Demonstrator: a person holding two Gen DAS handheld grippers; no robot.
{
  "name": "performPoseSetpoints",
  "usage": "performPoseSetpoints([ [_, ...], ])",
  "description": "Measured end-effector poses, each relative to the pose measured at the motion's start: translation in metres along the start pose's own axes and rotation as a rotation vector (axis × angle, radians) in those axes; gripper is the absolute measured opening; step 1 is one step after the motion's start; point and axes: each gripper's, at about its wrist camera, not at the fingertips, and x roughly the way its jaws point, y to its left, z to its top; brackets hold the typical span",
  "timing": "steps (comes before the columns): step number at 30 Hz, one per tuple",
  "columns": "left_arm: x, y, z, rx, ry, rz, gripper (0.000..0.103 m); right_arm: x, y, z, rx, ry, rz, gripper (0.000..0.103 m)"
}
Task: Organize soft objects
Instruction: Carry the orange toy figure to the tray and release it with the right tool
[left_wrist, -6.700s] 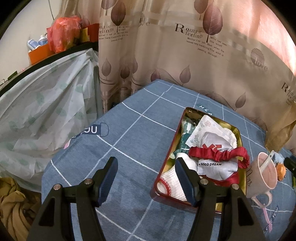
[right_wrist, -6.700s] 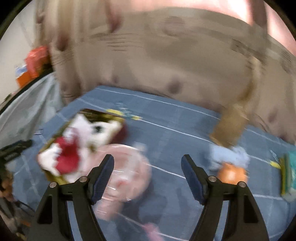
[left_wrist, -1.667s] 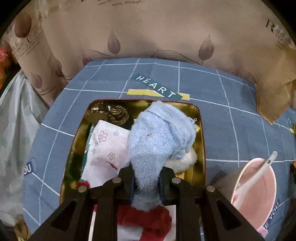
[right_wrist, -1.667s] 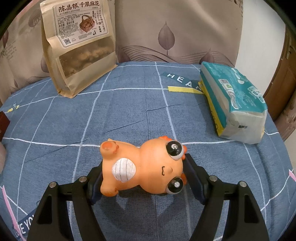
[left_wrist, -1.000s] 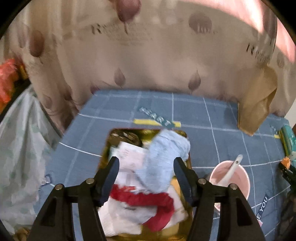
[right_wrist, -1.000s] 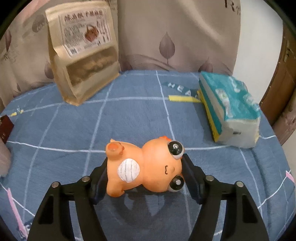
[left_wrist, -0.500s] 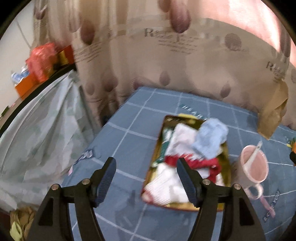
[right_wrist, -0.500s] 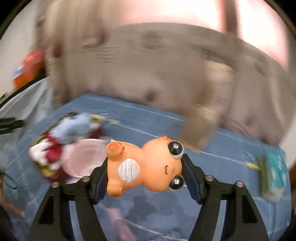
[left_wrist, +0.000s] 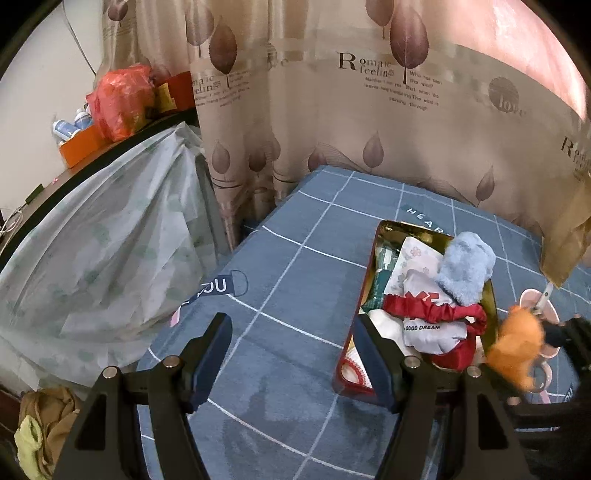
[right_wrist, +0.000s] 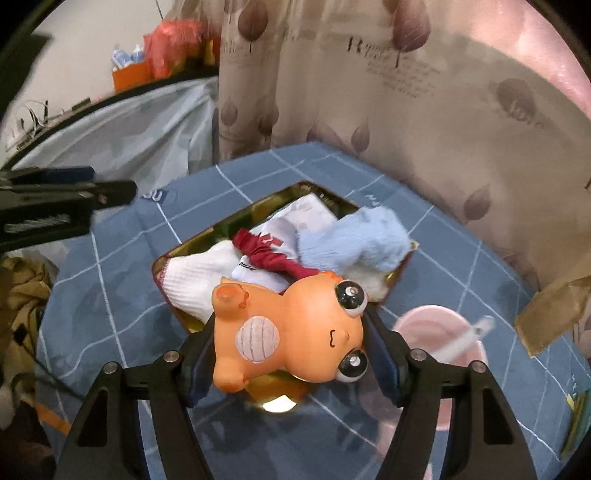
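The right gripper (right_wrist: 288, 354) is clamped on an orange squishy bear toy (right_wrist: 291, 332), its dark blue pads pressing the toy's sides so that it lies on its side between them, head to the right with big black eyes showing. It hangs in the air just above the near end of the gold tin tray (right_wrist: 173, 254), which sits on a blue checked tablecloth (right_wrist: 122, 295).

Inside the tray lies a heap of soft things: a fluffy light blue sock (right_wrist: 354, 240) at the far end, a dark red scrunchie (right_wrist: 266, 254) across the middle, a white sock with red trim (right_wrist: 199, 280) at the near end, and a white printed cloth (left_wrist: 424, 325) under the scrunchie.

From the left wrist view, the toy (left_wrist: 513, 350) shows as an orange blur at the tray's right rim (left_wrist: 493, 295), with a pink mug (left_wrist: 550, 314) just beyond it, a spoon standing inside.

The left gripper (left_wrist: 295, 354) hangs to the left of the tray over bare tablecloth (left_wrist: 295, 288), its fingers spread wide with nothing between them. A leaf-patterned curtain (left_wrist: 369, 110) hangs behind the tray, and a brown paper bag (left_wrist: 565, 243) stands at its far right.
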Motion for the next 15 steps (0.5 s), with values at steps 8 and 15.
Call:
performPoseSetpoints([
  [8, 0.002, 0.002, 0.000, -0.005, -0.003, 0.014, 0.070, 0.048, 0.010, 0.004, 0.017, 0.070, -0.041, 0.067],
  [15, 0.002, -0.002, -0.002, 0.004, 0.001, 0.000, 0.070, 0.069, 0.010, 0.008, 0.030, 0.076, -0.091, 0.072],
])
